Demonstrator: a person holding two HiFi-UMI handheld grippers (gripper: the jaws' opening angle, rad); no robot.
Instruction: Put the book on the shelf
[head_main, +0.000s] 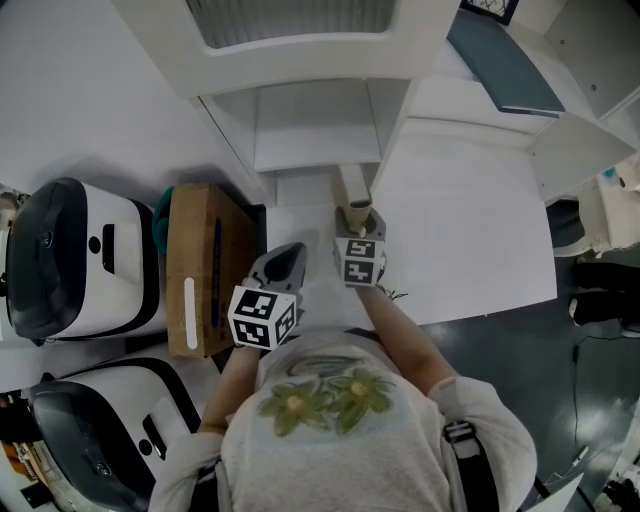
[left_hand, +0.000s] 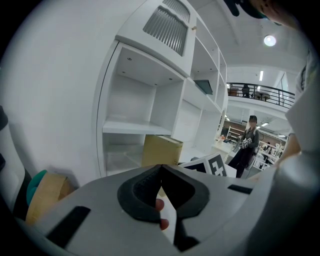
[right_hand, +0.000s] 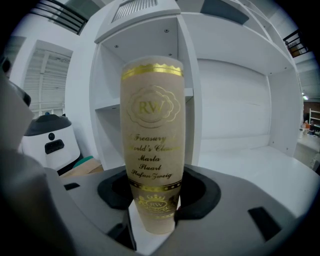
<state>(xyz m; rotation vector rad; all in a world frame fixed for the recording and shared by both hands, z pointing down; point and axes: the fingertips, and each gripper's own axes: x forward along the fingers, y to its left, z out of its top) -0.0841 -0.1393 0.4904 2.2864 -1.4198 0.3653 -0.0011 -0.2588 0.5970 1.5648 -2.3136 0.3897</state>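
Directly ahead of the fingers stands a white open-fronted shelving unit (head_main: 318, 150), its compartments empty on the side facing the jaws. Task status: pickup is complete, placement is not. The tall beige hardback book with gold spine lettering (right_hand: 152, 140) is off the shelf, held upright with its spine toward the camera, just short of the compartment openings. The right gripper (right_hand: 155, 196) is clamped on the book's lower end, one dark pad pressing each cover. The left gripper (left_hand: 160, 169) has its jaws closed tip to tip with nothing between them and touches nothing. Remaining steps, as judged: carry the book forward of the fingertips into a compartment, seat it, release.
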